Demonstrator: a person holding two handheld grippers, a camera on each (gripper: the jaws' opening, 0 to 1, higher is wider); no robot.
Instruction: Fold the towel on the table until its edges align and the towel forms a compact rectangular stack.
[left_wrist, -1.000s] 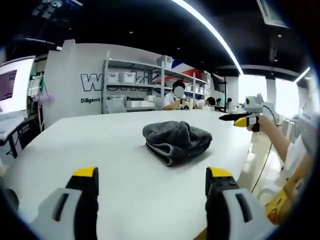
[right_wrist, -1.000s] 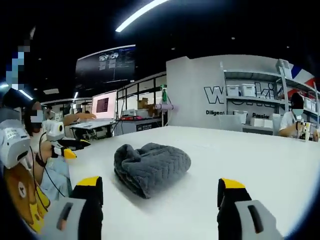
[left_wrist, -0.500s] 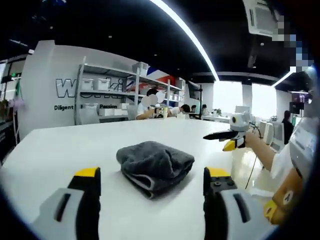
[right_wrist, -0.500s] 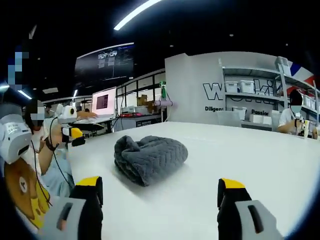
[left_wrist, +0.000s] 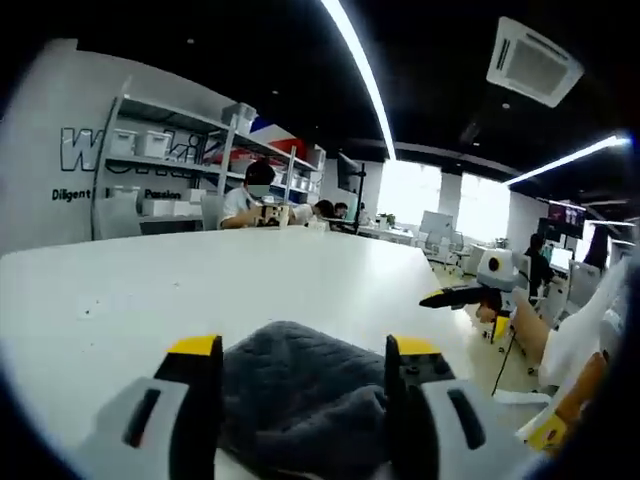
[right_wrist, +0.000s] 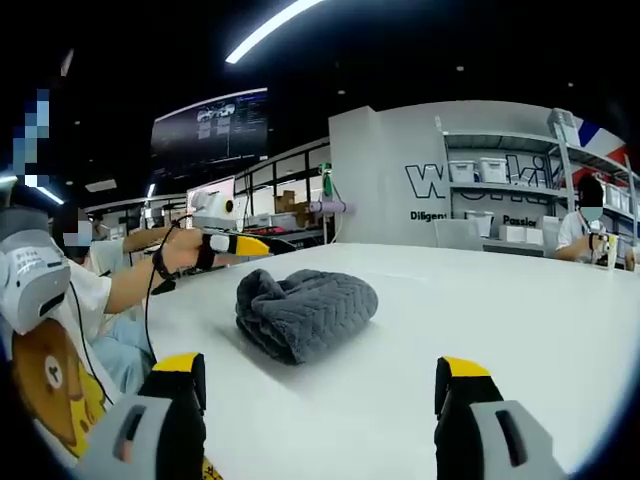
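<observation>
Both grippers spread wide, grey towel bunched up on the white table

Left gripper (left_wrist: 305, 352) has its jaws apart with the towel (left_wrist: 300, 395) sitting right between the yellow tips, though I can't tell if they touch it. Right gripper (right_wrist: 322, 375) is spread too, nothing in it, towel (right_wrist: 305, 311) lying well ahead on the table (right_wrist: 520, 310). The left gripper (right_wrist: 262, 244) is held in a hand (right_wrist: 180, 250) just above the towel's far side.

the left tool (left_wrist: 300, 372) has moved in over the worktop (left_wrist: 150, 290) and now reaches the grey towel (left_wrist: 300, 395), whose near edge lies between its open jaws. seen from the right tool (right_wrist: 318, 385), it has come forward to just behind the towel (right_wrist: 305, 312).
</observation>
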